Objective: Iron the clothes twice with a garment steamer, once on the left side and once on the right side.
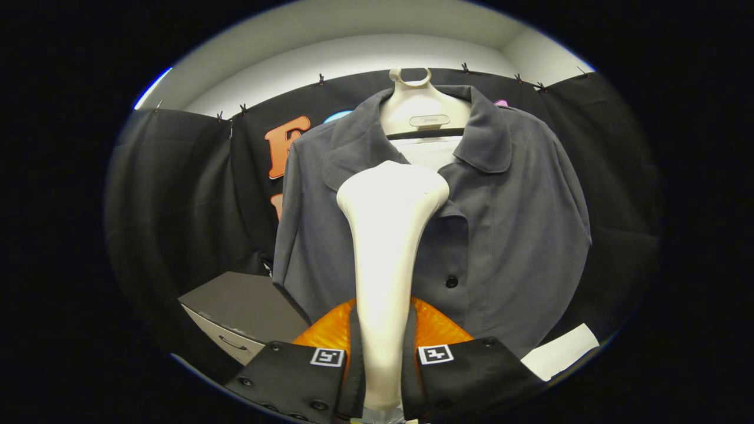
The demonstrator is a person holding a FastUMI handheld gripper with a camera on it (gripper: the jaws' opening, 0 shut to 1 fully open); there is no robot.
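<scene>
Clamping the steamer (386, 259) upright — gripper (382, 353) facing the shirt (506, 235).

Tool-mounted fisheye faces the hung shirt (471, 235) closely.

One grey shirt (495, 235) is hanging on one white hanger (421, 112). One white garment steamer (386, 247) is standing between the two fingers (294, 371) of the one gripper (382, 353), both pressing on its handle. One dark button (451, 281) is showing on the shirt. One drawer cabinet (247, 315) is sitting nearby.
</scene>
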